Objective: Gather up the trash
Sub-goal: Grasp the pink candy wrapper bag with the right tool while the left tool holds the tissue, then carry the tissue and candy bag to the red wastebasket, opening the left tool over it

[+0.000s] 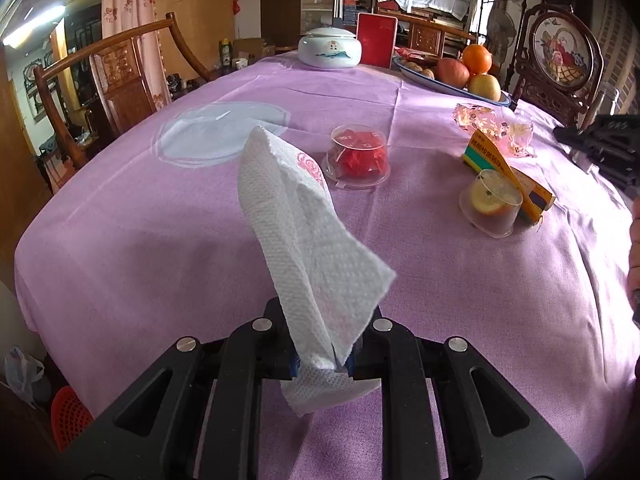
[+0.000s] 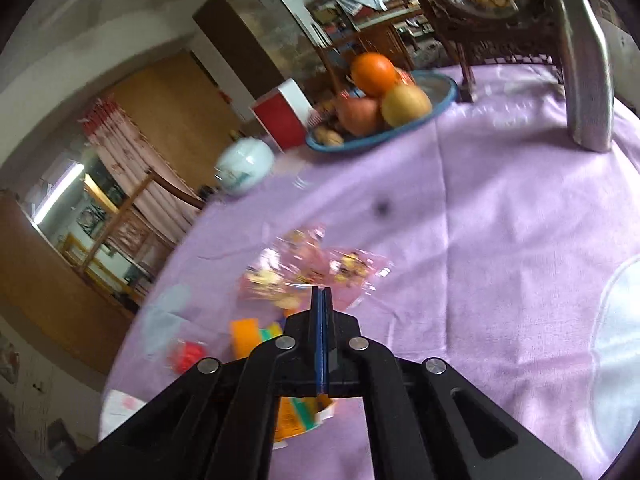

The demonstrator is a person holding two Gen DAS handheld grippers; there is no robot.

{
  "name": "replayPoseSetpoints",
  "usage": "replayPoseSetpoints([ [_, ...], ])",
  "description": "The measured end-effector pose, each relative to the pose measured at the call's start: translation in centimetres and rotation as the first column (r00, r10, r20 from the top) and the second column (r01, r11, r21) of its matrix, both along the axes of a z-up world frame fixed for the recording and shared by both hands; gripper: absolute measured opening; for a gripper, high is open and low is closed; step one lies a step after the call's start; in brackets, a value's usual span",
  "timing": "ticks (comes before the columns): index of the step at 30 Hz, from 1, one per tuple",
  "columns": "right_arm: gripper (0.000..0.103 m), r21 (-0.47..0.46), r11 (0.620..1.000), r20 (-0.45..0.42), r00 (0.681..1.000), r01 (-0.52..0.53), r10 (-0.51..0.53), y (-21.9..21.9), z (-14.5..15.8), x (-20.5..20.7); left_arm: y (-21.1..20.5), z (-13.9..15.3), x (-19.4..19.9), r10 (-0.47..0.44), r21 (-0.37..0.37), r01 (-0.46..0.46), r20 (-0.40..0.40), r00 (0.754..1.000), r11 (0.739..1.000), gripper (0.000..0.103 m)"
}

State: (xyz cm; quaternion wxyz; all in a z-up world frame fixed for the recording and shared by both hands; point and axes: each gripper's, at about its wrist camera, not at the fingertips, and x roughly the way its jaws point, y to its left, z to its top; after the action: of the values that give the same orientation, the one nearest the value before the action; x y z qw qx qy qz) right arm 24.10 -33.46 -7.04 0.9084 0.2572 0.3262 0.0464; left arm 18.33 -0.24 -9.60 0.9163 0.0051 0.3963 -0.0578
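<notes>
Paper towel stands pinched in the left gripper. Right gripper is fully closed, seemingly empty, with the crinkled wrapper at twelve o'clock

Table under lilac tablecloth. At centre: clear cup with red contents. At 3 o'clock: lemon-slice cup touching yellow box, crinkled pink wrapper just beyond. At 12 to 1 o'clock: white lidded jar, red box, blue-rimmed fruit plate.
</notes>
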Motion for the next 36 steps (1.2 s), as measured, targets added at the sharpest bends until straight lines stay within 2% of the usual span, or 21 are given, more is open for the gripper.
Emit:
replayPoseSetpoints([
  [4,0.005,-0.041,0.999,0.043,0.999,-0.008,0.009,0.4,1.3,-0.7,0.1,0.0,0.0,0.003,-0.015,-0.003,-0.002,1.000,1.000,0.019],
  [5,0.031,-0.048,0.999,0.035,0.999,0.001,0.000,0.3,1.2,-0.6,0.2,0.0,0.0,0.004,-0.018,-0.004,-0.002,1.000,1.000,0.019],
  [7,0.070,-0.053,0.998,0.009,0.999,0.033,-0.033,-0.2,0.7,-0.1,0.2,0.0,0.0,0.005,-0.025,-0.005,-0.003,1.000,1.000,0.019],
  [9,0.070,-0.046,0.998,-0.012,0.999,0.044,-0.045,-0.7,-0.1,0.6,0.4,0.0,0.1,0.007,-0.035,-0.007,-0.004,1.000,0.999,0.019],
  [12,0.071,0.053,0.999,-0.064,0.998,0.001,0.002,-1.0,-1.8,2.3,0.5,0.0,0.1,0.008,-0.047,-0.008,-0.005,1.000,0.999,0.019],
  [16,0.071,0.055,0.998,-0.139,0.990,0.042,-0.034,-0.6,-3.3,4.8,-0.2,0.0,0.0,0.001,0.008,-0.001,0.000,1.000,1.000,0.019],
  [18,0.071,0.101,0.994,-0.156,0.987,0.047,-0.031,-0.7,-4.0,5.6,-0.3,0.0,0.0,-0.001,0.015,0.001,0.001,1.000,1.000,0.019],
  [19,0.061,0.129,0.991,-0.166,0.986,0.044,-0.023,-0.8,-4.5,5.9,-0.2,0.0,0.1,-0.001,0.011,0.001,0.001,1.000,1.000,0.019],
  [20,0.029,0.140,0.990,-0.171,0.985,0.035,-0.011,-0.7,-4.8,6.0,-0.1,0.0,0.1,0.000,0.005,0.000,0.000,1.000,1.000,0.019],
  [21,0.013,0.152,0.988,-0.176,0.984,0.004,0.023,-0.6,-5.2,6.3,-0.1,-0.1,0.1,0.001,0.001,-0.001,0.000,1.000,1.000,0.019],
  [22,0.008,0.156,0.988,-0.179,0.983,-0.008,0.036,-0.5,-5.3,6.4,0.0,-0.1,0.1,0.002,-0.004,-0.002,0.000,1.000,1.000,0.019],
  [24,0.007,0.140,0.990,-0.154,0.988,0.027,-0.005,-0.8,-4.8,5.8,0.1,-0.1,0.1,0.003,-0.015,-0.003,-0.001,1.000,1.000,0.019],
  [28,0.007,0.128,0.991,-0.050,0.999,0.027,-0.021,-0.9,-1.9,4.3,0.2,-0.1,0.1,0.005,-0.024,-0.005,-0.002,1.000,1.000,0.019],
  [32,0.007,0.043,0.999,0.059,0.998,0.031,-0.033,-0.1,1.3,1.9,0.1,0.0,0.1,0.003,-0.015,-0.003,-0.002,1.000,1.000,0.019],
  [36,0.007,0.014,1.000,0.107,0.994,-0.004,0.003,0.9,2.6,0.5,0.8,0.1,0.1,0.019,-0.071,-0.020,-0.014,1.000,0.997,0.019],
])
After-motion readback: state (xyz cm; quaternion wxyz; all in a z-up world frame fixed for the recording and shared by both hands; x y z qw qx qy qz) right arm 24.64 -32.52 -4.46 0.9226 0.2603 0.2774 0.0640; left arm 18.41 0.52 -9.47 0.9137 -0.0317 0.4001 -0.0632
